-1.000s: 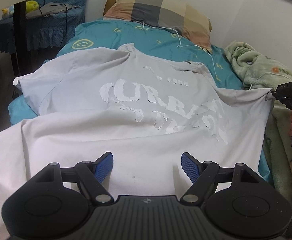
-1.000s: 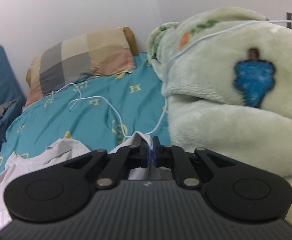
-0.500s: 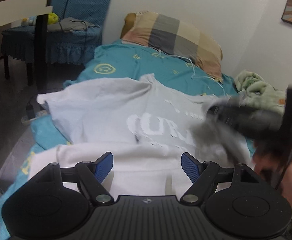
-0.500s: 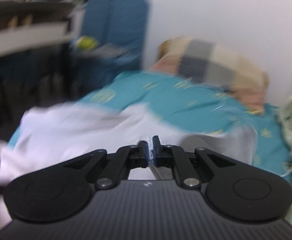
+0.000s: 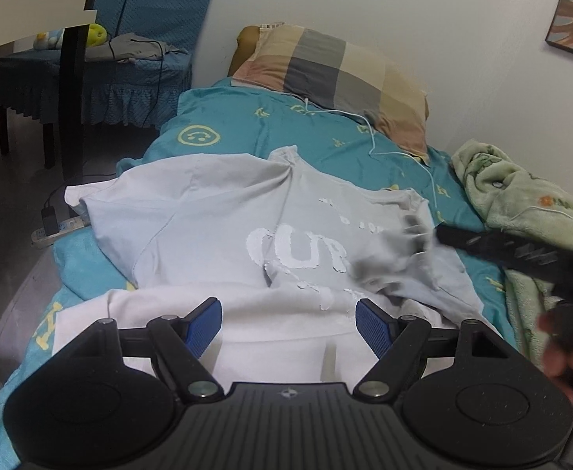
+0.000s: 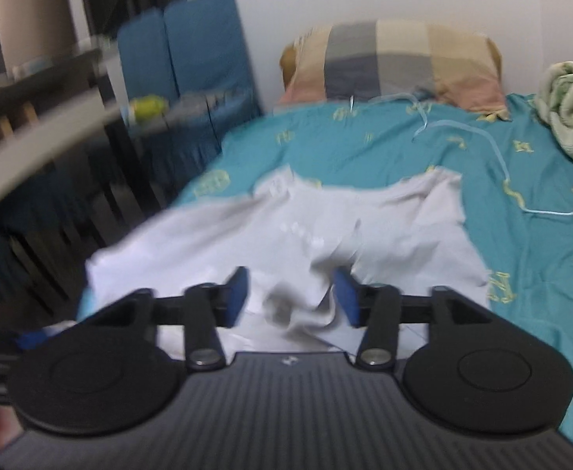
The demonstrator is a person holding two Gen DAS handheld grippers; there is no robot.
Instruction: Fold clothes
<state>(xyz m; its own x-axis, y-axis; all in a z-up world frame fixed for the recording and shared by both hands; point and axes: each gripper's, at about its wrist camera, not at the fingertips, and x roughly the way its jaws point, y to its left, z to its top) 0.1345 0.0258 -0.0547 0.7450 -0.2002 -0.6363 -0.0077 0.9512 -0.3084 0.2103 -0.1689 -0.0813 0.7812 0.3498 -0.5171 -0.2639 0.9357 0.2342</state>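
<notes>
Left wrist view first: pale grey cotton T-shirt with cracked white lettering (image 5: 247, 231) lies spread across the middle of the frame on the teal patterned bedsheet (image 5: 286, 125), its right side already flipped inward. The left gripper (image 5: 288, 323) hovers over the near hem at lower centre, jaws wide and holding nothing. At right, the right gripper (image 5: 419, 231) is a dark smear over the shirt, so its fingers cannot be made out.

Right wrist view: blurred throughout. The right gripper (image 6: 290, 295) is opening its jaws, and a crumpled fold of the shirt (image 6: 298, 305) sags loose between the blue pads (image 6: 236, 293). Judging by this, the sleeve-side fold is being released; next probably comes drawing clear and folding the opposite side. The shirt's near edge is cut off behind both grippers' bodies.
</notes>
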